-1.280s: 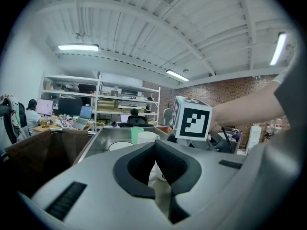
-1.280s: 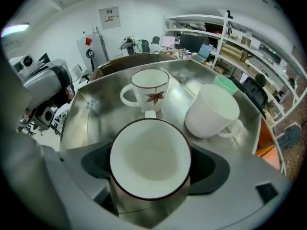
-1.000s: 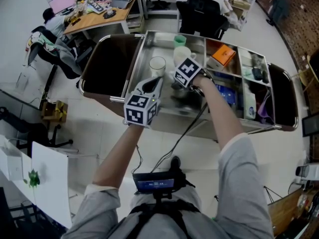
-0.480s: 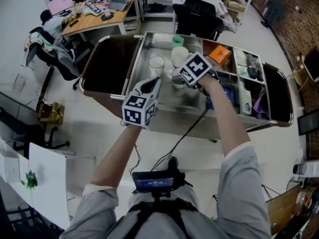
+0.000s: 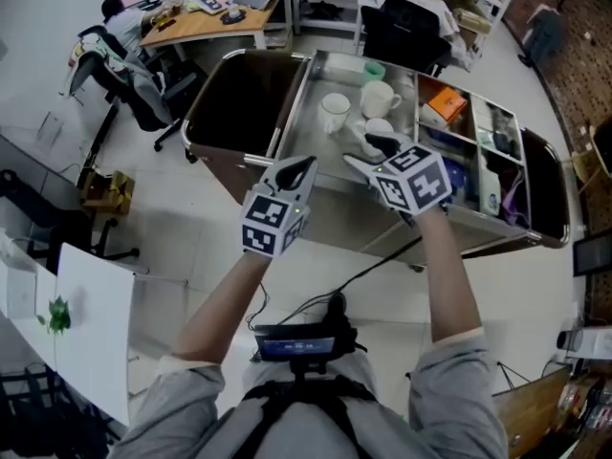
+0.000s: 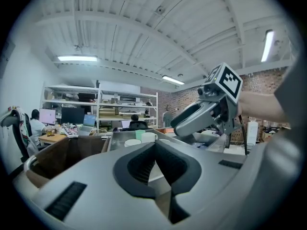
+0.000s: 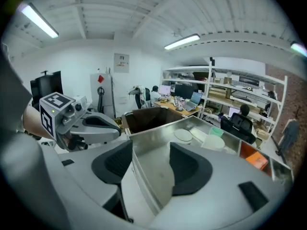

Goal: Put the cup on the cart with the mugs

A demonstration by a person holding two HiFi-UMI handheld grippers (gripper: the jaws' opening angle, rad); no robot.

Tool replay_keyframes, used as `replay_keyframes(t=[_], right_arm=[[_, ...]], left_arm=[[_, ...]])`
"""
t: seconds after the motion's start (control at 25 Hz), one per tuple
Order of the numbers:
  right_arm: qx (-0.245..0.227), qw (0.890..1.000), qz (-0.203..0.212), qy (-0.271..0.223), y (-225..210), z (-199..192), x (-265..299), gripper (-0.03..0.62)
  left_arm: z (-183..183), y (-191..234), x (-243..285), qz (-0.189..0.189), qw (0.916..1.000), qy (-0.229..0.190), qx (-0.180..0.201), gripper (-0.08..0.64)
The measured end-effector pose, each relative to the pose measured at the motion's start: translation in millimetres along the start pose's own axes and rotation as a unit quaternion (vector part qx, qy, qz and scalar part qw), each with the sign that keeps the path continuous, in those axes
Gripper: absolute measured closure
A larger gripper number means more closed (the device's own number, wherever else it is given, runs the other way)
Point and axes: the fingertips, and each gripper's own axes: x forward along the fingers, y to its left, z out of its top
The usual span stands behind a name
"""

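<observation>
The steel cart tray (image 5: 330, 194) carries a white cup (image 5: 379, 130) beside two white mugs (image 5: 335, 111) (image 5: 381, 97) and a green cup (image 5: 374, 70). My right gripper (image 5: 368, 153) hovers just short of the white cup, apart from it. Its jaws are closing with nothing between them. In the right gripper view the right gripper (image 7: 151, 164) looks along the tray (image 7: 158, 176) toward the mugs (image 7: 211, 142). My left gripper (image 5: 295, 168) hangs over the tray's near left edge, shut and empty. In the left gripper view the left gripper (image 6: 154, 147) faces the mugs (image 6: 147, 137).
A dark brown bin (image 5: 239, 103) forms the cart's left end. Compartments with an orange box (image 5: 448, 108) and other items fill its right part. An office chair (image 5: 134, 94) and desks (image 5: 206, 22) stand beyond the cart. A cable (image 5: 368, 271) trails below the cart.
My right gripper has drawn back toward me from the tray, leaving the white cup standing by the mugs. Its jaws have narrowed. The left gripper has hardly moved.
</observation>
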Motion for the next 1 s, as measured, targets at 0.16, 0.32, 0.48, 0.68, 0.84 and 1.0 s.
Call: replay_keyframes(t=[0.16,0.32,0.48,0.68,0.84,1.0], right_arm=[[0.029,0.998,0.017,-0.059,47.5,-0.6,9.4,0.487],[0.048,0.995,0.043,-0.081,99.2,-6.4,24.4,0.571],[0.067,0.99,0.084,-0.095,157.8,-12.7,41.7,0.592],[0.089,0.981,0.138,-0.107,234.6,-19.6,66.0,0.592],[0.082,0.978,0.17,-0.09,282.5,-34.0,85.0,0.592],[0.087,0.977,0.179,-0.078,305.2,-45.1,95.3,0.592]], left_arm=[[-18.8,20.2,-48.6,0.04,0.9992,0.001,-0.004,0.558],[-43.0,43.5,-100.7,0.084,0.9961,0.013,-0.025,0.558],[-69.3,63.7,-155.9,0.128,0.9906,0.022,-0.042,0.558],[-102.3,85.9,-226.0,0.186,0.9795,0.033,-0.068,0.558],[-126.9,101.1,-281.2,0.234,0.9673,0.038,-0.091,0.558],[-142.9,115.1,-331.9,0.279,0.9535,0.035,-0.109,0.558]])
